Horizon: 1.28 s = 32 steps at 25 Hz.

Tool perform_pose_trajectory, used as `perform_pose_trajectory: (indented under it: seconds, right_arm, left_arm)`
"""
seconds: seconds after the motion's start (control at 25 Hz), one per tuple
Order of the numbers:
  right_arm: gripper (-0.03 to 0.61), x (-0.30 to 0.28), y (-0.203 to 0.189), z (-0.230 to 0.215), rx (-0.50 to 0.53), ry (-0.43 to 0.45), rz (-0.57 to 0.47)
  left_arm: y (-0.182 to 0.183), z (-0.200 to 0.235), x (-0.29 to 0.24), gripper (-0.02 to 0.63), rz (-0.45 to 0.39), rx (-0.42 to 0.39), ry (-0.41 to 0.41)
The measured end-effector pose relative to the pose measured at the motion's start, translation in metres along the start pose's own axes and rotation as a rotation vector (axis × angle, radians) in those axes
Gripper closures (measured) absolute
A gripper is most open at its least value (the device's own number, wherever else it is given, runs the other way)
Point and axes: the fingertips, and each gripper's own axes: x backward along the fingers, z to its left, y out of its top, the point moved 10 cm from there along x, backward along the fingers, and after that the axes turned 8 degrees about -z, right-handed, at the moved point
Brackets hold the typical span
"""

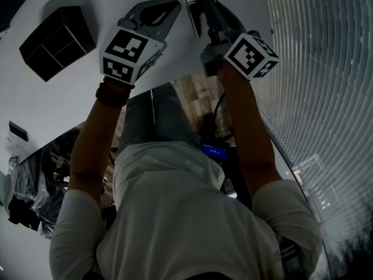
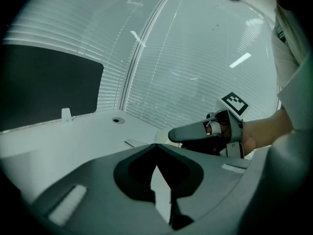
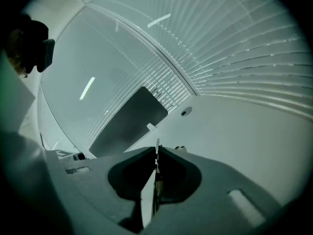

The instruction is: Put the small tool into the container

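1. In the head view, the person held both arms out over the white tabletop (image 1: 70, 98). The left tool (image 1: 164, 9) and the right tool (image 1: 201, 4) were raised side by side, near each other but not touching. The black container (image 1: 55, 39), split into open compartments, sat on the tabletop well apart to the left of the left tool, and neither tool was over it. Slatted blinds (image 1: 326, 86) curved along the right.

2. In the left gripper view, the left tool (image 2: 156, 151) had its jaws drawn together at the tips with nothing between them. It was off the tabletop. The right tool (image 2: 172, 134) appeared to its right, pointing left. A round hole (image 2: 116, 120) marked the tabletop farther off, and a dark panel (image 2: 44, 92) stood at the far edge.

3. In the right gripper view, the right tool (image 3: 156, 155) was clenched on a thin, flat sliver that stuck out just past the jaw tips. This was probably the small tool (image 3: 157, 146), though seen edge-on it showed only as a pale line. It was held in the air above the tabletop, not in the container.
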Motion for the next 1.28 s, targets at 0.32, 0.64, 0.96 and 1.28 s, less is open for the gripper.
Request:
perform_pose_trajectory:
  seconds: [0.32,0.64,0.96,1.28]
  right_arm:
    - [0.561,0.005,0.005,0.011,0.006,0.017,-0.012]
    - [0.561,0.017,0.015,0.031,0.017,0.04,-0.039]
    - [0.562,0.033,0.025,0.059,0.036,0.068,-0.069]
    - [0.563,0.05,0.033,0.078,0.047,0.097,-0.099]
  left_arm:
    - [0.004,-0.003,0.015,0.611,-0.004,0.011,0.02]
    - [0.022,-0.009,0.033,0.611,-0.046,-0.002,0.043]
    - [0.038,-0.019,0.056,0.611,-0.077,-0.013,0.055]
    - [0.049,-0.034,0.072,0.611,-0.128,-0.016,0.07]
